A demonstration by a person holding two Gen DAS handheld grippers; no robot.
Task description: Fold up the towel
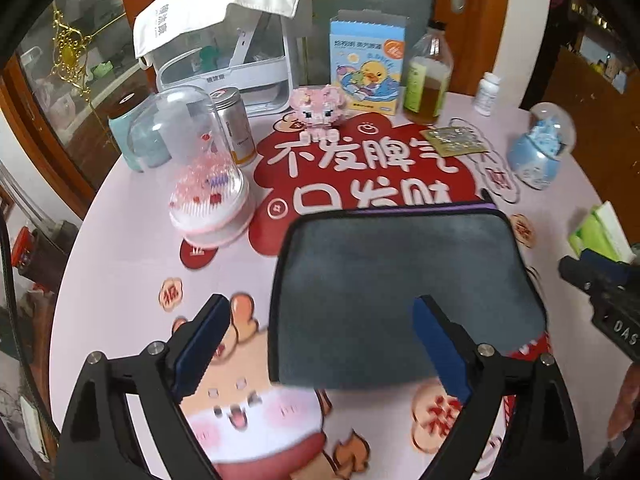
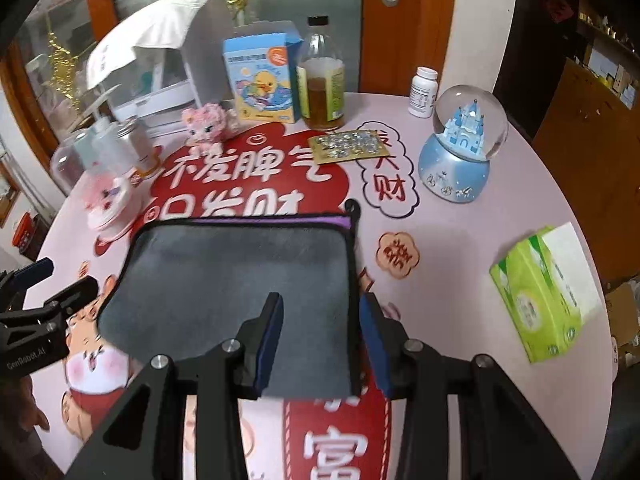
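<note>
Towel (image 1: 400,280) hanging loop (image 2: 353,205) right-view only.

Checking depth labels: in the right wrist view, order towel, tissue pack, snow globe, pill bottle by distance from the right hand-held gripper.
1. towel: between the fingers of the right hand-held gripper.
2. tissue pack: right, mid-table.
3. snow globe: farther back, right.
4. pill bottle: at the far edge, behind the globe.

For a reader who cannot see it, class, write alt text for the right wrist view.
A dark grey towel lies flat on a pink printed table, the open right claw straddling its near right edge. The left claw sits at far left; a castle snow globe and green tissue pack stand right.
</note>
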